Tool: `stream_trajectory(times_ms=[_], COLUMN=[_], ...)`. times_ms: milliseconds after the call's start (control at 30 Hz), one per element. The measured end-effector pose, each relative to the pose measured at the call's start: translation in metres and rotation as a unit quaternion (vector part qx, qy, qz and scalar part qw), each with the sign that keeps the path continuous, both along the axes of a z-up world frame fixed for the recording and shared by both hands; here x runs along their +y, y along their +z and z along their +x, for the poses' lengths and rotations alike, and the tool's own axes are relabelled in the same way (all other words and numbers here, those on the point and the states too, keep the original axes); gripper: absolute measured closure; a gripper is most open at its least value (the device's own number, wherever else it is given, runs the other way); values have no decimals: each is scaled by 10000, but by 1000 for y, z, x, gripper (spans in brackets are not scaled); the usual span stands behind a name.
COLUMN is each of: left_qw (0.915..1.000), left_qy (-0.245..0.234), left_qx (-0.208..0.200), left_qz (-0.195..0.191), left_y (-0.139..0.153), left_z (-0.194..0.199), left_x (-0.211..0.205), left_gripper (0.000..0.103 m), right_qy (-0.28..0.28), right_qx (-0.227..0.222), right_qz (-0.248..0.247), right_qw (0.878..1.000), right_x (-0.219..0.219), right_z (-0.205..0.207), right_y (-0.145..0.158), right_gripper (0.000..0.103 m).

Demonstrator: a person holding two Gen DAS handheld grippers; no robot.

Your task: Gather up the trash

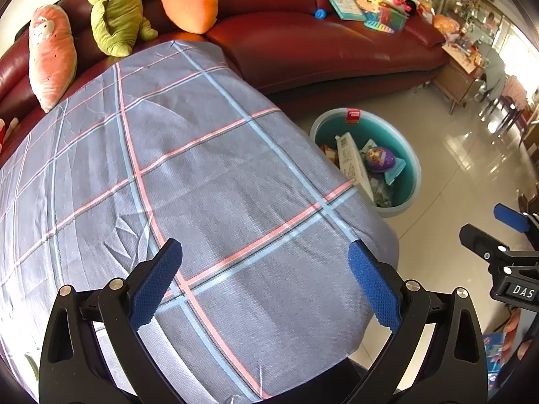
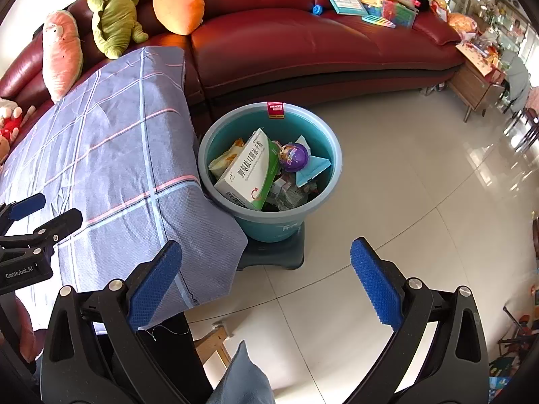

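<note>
A teal bucket point(image 2: 305, 128) stands on the floor beside the table, on a dark base. Inside it lie a white and green carton point(image 2: 251, 171), a purple egg-shaped toy point(image 2: 294, 158), a light blue wrapper point(image 2: 311, 170) and other scraps. In the left wrist view the same bucket point(image 1: 409, 155) shows past the table's right edge. My left gripper point(image 1: 266, 282) hangs open over the checked tablecloth point(image 1: 188, 175), nothing between its fingers. My right gripper point(image 2: 266, 282) is open too, above the floor near the table corner, short of the bucket.
A dark red sofa point(image 2: 303, 43) runs behind the table, with plush toys point(image 2: 113, 13) at the left and books and toys point(image 2: 377, 0) at the right. A wooden side table point(image 2: 478, 84) stands far right. Glossy floor tiles point(image 2: 404, 202) spread to the right.
</note>
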State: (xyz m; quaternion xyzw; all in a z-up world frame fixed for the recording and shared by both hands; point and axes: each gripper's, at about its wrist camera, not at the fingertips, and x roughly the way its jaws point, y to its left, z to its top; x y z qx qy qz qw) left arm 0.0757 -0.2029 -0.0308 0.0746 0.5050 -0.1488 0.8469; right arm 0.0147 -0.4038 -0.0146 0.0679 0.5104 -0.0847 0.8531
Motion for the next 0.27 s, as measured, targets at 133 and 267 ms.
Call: stream_trajectory(times_ms=[133, 267], left_qw=[10000, 9999], left_qy=[60, 130], left_qx=[40, 68], left_qz=[17, 69], left_y=[-1, -3], left_z=[2, 3], left_x=[2, 4], left_gripper=[4, 4], right_qy=[-2, 2], right_qx=[12, -7], right_qz=[2, -20], right_qw=[10000, 10000], right_x=[-1, -1], right_z=[1, 1], right_y=[-1, -1], right_gripper=[7, 7])
